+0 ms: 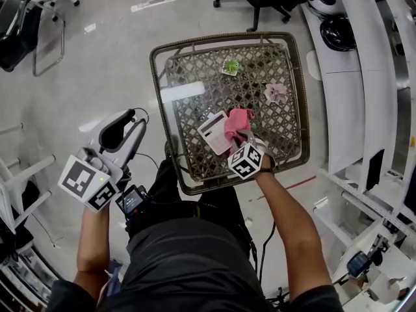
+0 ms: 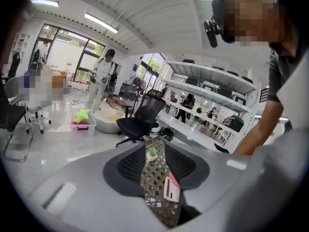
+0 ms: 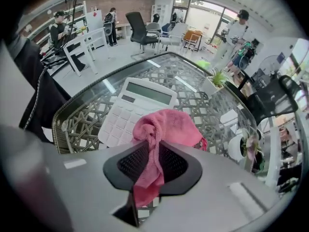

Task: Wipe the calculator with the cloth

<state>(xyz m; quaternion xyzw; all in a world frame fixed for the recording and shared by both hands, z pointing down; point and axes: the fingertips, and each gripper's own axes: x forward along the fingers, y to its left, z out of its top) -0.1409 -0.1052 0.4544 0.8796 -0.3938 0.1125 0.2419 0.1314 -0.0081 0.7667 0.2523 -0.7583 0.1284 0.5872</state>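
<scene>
The right hand-held gripper (image 3: 145, 178), clenched on the cloth (image 3: 169, 124), should sweep it flat toward 10 o'clock over the calculator (image 3: 128, 112); the left hand-held gripper (image 2: 157, 178) is released, empty.

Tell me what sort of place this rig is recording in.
Probably an open-plan office or lab workspace. A black rolling office chair stands on a polished floor, long white shelving runs along one side, and another person stands in front of glass-walled rooms.
</scene>
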